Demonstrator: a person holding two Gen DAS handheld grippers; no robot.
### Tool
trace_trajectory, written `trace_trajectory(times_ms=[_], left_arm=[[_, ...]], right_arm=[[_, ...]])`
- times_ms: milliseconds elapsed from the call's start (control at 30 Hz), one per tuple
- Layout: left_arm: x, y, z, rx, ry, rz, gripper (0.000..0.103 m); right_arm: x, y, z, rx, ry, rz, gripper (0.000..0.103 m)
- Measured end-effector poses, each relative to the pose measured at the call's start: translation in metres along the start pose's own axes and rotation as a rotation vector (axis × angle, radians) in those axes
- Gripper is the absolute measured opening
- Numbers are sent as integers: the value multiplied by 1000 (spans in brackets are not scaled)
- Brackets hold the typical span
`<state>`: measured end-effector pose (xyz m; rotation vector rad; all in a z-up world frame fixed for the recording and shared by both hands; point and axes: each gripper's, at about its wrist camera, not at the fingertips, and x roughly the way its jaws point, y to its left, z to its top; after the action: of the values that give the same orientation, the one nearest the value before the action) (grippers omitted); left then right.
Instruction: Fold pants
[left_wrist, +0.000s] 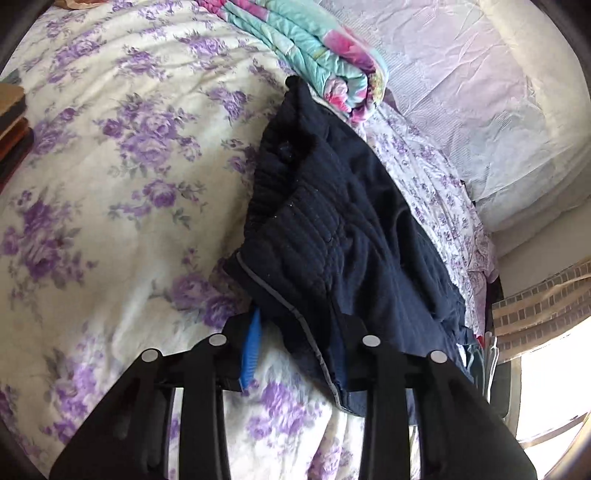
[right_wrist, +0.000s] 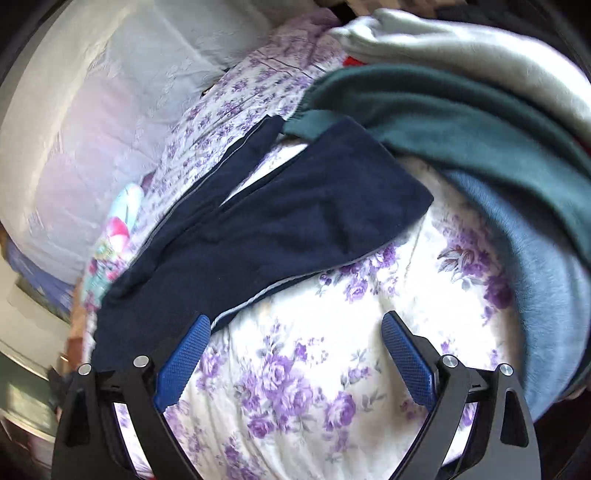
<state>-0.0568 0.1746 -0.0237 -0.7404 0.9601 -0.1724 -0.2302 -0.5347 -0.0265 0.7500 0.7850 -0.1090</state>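
Observation:
Dark navy pants (left_wrist: 325, 221) with a grey side stripe lie on a floral bedspread (left_wrist: 110, 166). In the left wrist view my left gripper (left_wrist: 295, 343) is open around the waistband end, which bunches up and drapes between the blue pads and over the right finger; I cannot see a firm grip. In the right wrist view the pants (right_wrist: 295, 221) lie stretched out with both legs spread toward the far side. My right gripper (right_wrist: 295, 332) is open and empty over the bedspread (right_wrist: 295, 387), its left pad (right_wrist: 184, 354) next to the striped edge of the pants.
A folded turquoise and pink quilt (left_wrist: 314, 48) lies beyond the pants. A white pillow (left_wrist: 461, 92) is at the right. A pile of clothes in teal (right_wrist: 461, 122), blue (right_wrist: 535, 277) and grey (right_wrist: 461, 48) sits at the right of the pant legs.

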Motion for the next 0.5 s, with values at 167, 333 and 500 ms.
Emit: trace_trajectory(times_ms=[167, 333, 500], left_arm=[[-28, -3, 5, -25, -40, -67, 29], [-56, -3, 2, -20, -69, -65, 29], [-73, 22, -4, -44, -79, -30, 30]], right_arm=[[26, -5, 22, 28, -30, 15, 57], [26, 1, 28, 26, -37, 65, 10], [3, 22, 6, -135, 24, 35, 9]])
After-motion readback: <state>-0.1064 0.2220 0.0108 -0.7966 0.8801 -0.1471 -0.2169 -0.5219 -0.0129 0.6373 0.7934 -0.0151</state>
